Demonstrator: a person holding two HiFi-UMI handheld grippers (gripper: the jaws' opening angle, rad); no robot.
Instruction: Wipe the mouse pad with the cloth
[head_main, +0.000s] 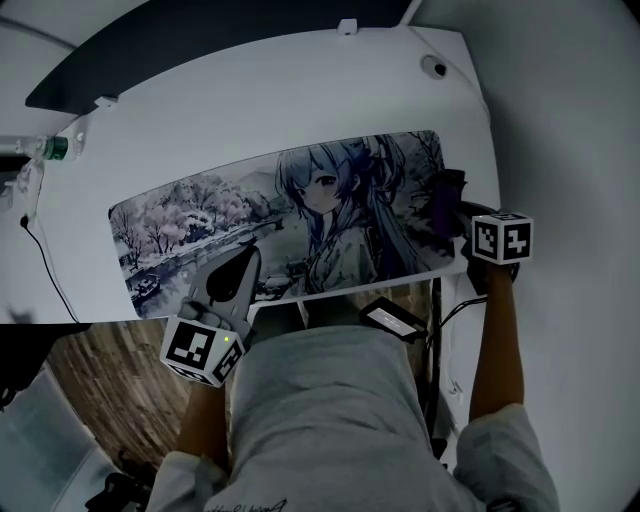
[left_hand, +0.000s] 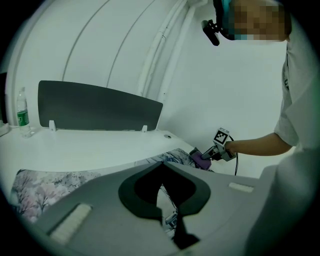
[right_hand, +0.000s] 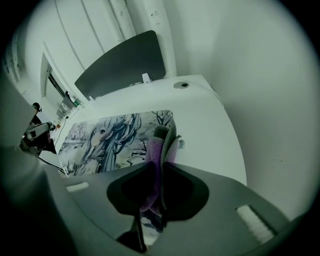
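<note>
Cloth (right_hand: 152, 154), seemingly purple, mostly hidden in right gripper (right_hand: 162, 141).

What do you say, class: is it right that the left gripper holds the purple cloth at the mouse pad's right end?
No. The right gripper holds the purple cloth at the mouse pad's right end; the right gripper view shows it between the jaws.

White desk (head_main: 300, 110), dark divider panel (head_main: 200, 35), wood floor (head_main: 105, 385).

Mouse pad (head_main: 290, 225): long, printed with an anime girl and snowy trees, flat along the desk's (head_main: 300, 100) near edge. Cloth (right_hand: 154, 150): purple, bunched, pinched between the right gripper's (right_hand: 163, 142) jaws at the pad's right end.
</note>
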